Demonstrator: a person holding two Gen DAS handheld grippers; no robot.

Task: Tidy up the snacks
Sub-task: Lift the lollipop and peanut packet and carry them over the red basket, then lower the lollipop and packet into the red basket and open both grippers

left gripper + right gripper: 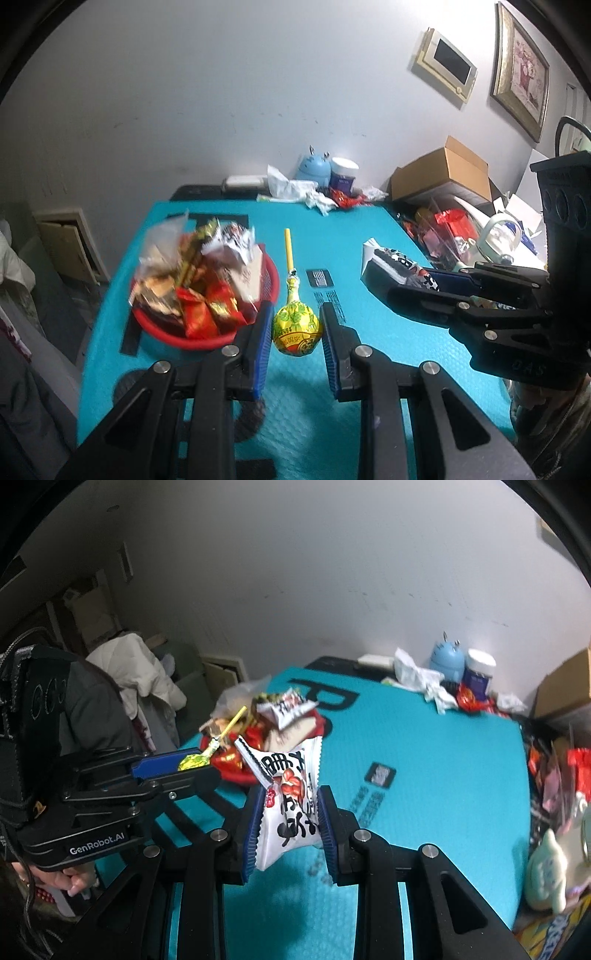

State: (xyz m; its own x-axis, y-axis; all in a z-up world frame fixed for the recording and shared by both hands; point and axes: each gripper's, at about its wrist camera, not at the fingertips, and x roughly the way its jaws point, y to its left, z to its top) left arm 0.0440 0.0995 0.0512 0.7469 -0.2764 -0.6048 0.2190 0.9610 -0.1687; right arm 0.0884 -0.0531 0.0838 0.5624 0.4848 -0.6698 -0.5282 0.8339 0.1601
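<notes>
Lollipop, yellow wrapper, yellow stick

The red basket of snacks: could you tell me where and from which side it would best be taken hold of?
Judging by its pose, take the red basket at its bare near rim, coming from the front edge of the teal mat. Wrapped snacks heap above and overhang the far and side rims, so only the front lip shows clear. Both claws are full: the left claw holds a lollipop, the right claw a white packet.
</notes>
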